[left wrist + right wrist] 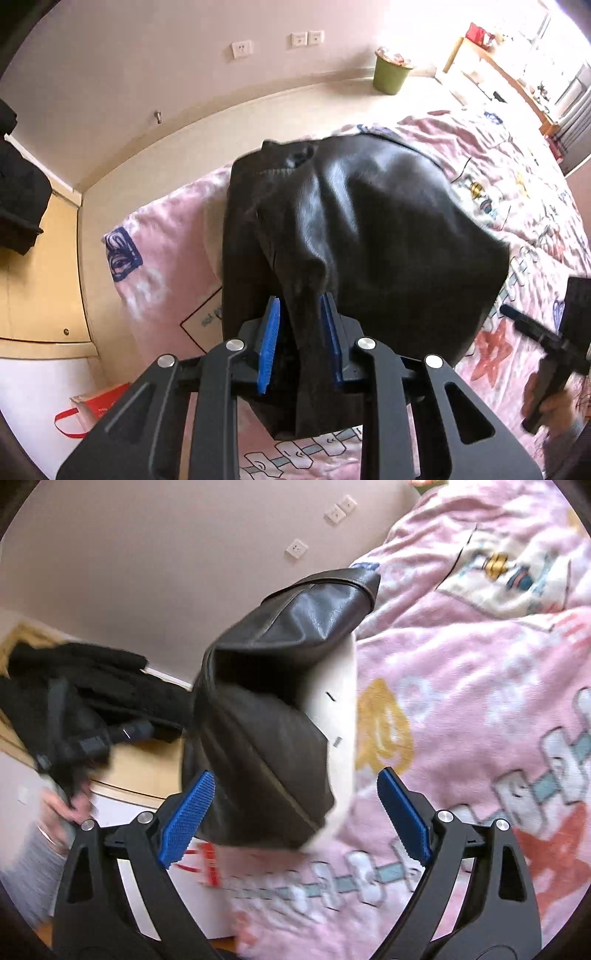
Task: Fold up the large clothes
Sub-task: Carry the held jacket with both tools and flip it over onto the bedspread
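Note:
A black leather jacket [369, 229] lies partly on a pink patterned bedspread [166, 266]. My left gripper [301, 299] is shut on a bunched fold of it, with the leather pinched between the blue pads and hanging below them. In the right wrist view the jacket [258, 709] hangs lifted to the left of centre, above the bedspread [461, 701]. My right gripper [295, 775] stands wide open. Its left pad [188, 819] is close beside the jacket's lower edge, and nothing is pressed between its pads. A hand [550, 402] holds the right gripper's handle at the right edge.
A green bin [391, 74] stands on the floor by the wall. A wooden cabinet [44, 277] beside the bed carries dark clothes [92, 672]. A red and white bag [96, 410] sits on the floor. A wooden desk [495, 62] is at the far right.

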